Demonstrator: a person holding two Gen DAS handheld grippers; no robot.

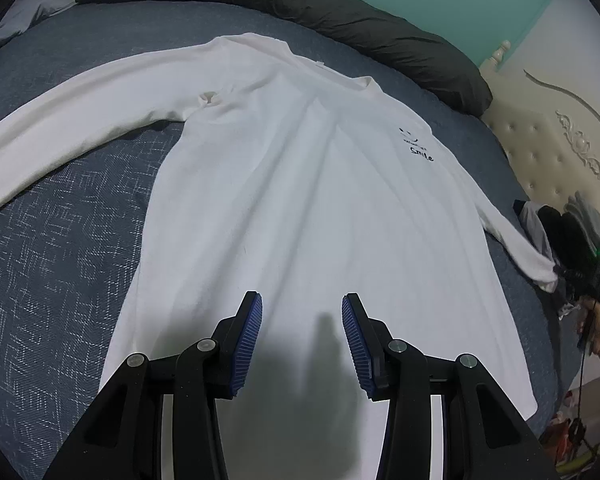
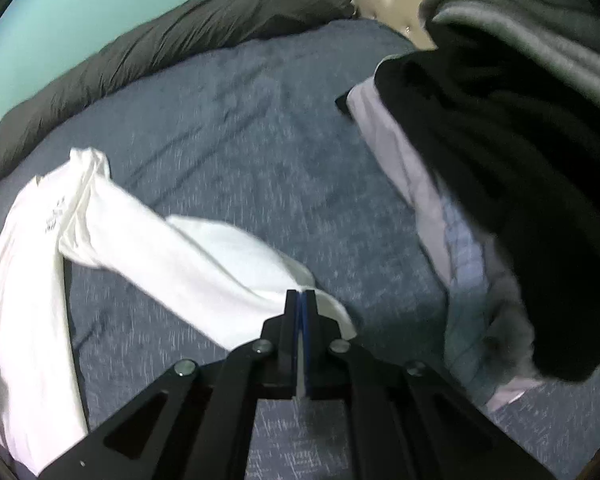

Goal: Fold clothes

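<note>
White shirt (image 1: pixel 300 200) flat on bed (image 1: pixel 60 280); right tongs (image 2: pixel 301 300) pinch its sleeve (image 2: pixel 188 256).

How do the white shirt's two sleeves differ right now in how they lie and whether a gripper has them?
The left sleeve lies flat and spread out on the blue bedsheet, untouched; the right sleeve is bunched near its cuff. The right gripper has its jaws shut on the right sleeve's cuff; the left gripper hangs open over the shirt's hem, far from the left sleeve. Both are long, plain white.
</note>
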